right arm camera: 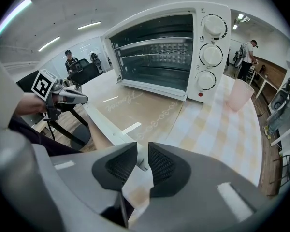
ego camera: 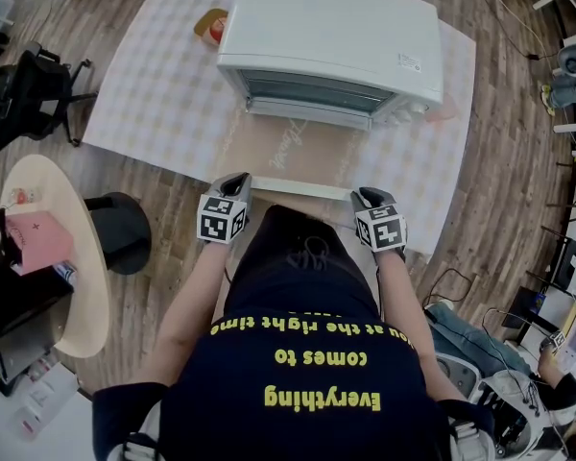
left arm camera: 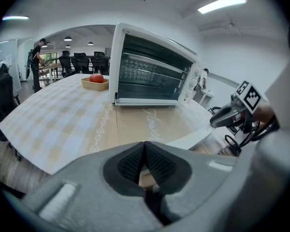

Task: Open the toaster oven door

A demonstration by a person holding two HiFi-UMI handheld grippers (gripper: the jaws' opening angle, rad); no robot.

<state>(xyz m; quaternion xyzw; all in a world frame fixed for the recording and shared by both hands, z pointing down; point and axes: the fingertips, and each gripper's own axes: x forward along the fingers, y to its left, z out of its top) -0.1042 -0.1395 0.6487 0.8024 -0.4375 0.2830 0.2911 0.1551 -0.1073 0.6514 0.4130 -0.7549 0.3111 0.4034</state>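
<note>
Head view is showing me the toaster oven (ego camera: 331, 36) sitting on the tabletop (ego camera: 144, 104) with its door (ego camera: 288, 152) lying fully down toward me, the white handle (ego camera: 298, 188) running along its near edge. I am holding the left claw (ego camera: 238, 181) at the handle's left end; its jaws are pressing together, with the handle lying just beyond the tips. The right claw (ego camera: 367, 197) is pinching the handle's right end, the white bar sitting between its pads (right arm camera: 162, 164). A pink cup (right arm camera: 241, 93) is standing beside the oven's knob side.
</note>
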